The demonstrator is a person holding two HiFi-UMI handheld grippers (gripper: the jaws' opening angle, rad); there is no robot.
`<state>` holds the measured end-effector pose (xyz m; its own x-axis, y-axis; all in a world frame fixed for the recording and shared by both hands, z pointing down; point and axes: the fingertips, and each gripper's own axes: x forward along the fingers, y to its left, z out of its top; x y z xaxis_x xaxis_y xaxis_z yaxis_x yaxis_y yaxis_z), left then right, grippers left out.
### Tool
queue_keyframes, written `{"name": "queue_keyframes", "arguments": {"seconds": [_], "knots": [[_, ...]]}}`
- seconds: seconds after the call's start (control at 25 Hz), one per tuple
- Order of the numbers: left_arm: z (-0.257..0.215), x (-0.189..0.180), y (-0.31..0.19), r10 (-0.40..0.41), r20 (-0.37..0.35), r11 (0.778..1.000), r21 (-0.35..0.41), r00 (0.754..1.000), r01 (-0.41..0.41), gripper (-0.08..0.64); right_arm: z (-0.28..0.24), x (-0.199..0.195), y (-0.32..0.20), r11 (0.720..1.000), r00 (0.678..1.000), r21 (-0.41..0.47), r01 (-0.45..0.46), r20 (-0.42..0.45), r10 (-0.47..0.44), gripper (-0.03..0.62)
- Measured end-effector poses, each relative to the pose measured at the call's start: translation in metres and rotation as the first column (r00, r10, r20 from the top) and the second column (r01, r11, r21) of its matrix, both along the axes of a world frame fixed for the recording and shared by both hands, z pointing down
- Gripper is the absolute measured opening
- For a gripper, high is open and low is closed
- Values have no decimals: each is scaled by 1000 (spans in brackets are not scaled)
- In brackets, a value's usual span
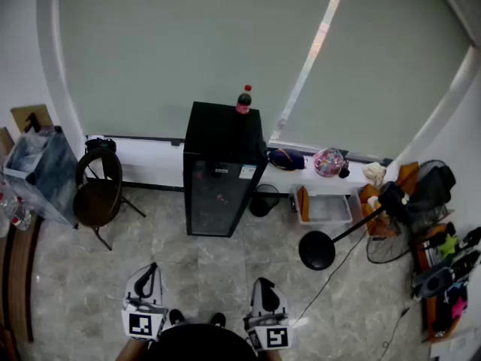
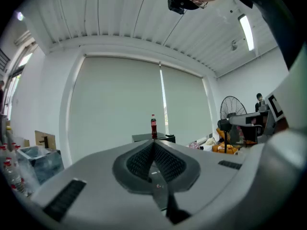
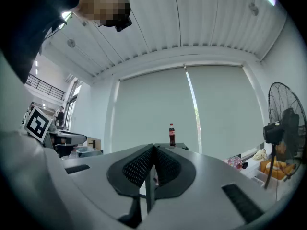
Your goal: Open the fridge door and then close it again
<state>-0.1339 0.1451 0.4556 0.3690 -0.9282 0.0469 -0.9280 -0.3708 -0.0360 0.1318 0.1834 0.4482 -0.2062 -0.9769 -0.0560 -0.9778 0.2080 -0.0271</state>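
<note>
A small black fridge (image 1: 222, 173) with a glass door stands against the far wall, its door closed. On its top stands a cola bottle (image 1: 244, 101), which also shows as the bottle (image 2: 153, 127) in the left gripper view and the bottle (image 3: 171, 135) in the right gripper view. My left gripper (image 1: 149, 280) and right gripper (image 1: 264, 292) are held low near the person's body, well short of the fridge. Both point level toward it. Each has its jaws pressed together with nothing between them, the left gripper (image 2: 154, 150) and the right gripper (image 3: 153, 155) alike.
A round-backed chair (image 1: 98, 192) stands left of the fridge, beside a clear storage bin (image 1: 36, 170). A standing fan (image 1: 391, 209) with a round base (image 1: 317, 250), a white tray (image 1: 325, 208) and a cluttered shelf (image 1: 445, 277) lie to the right. Tiled floor stretches between me and the fridge.
</note>
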Motion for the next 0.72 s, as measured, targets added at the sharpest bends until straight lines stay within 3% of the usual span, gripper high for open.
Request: {"name": "queue_keyframes", "arguments": {"seconds": [0.12,0.72], "knots": [[-2,-1,-2,3,-3,1000,7,1000,-3,8,-12,-5,-3,999,1000,50,9,-2,-9,11],[-2,4,-1,15,12,999,30,1000,-15,9,-8,-5,-4,999,1000,36,17,15,-18,12]]}}
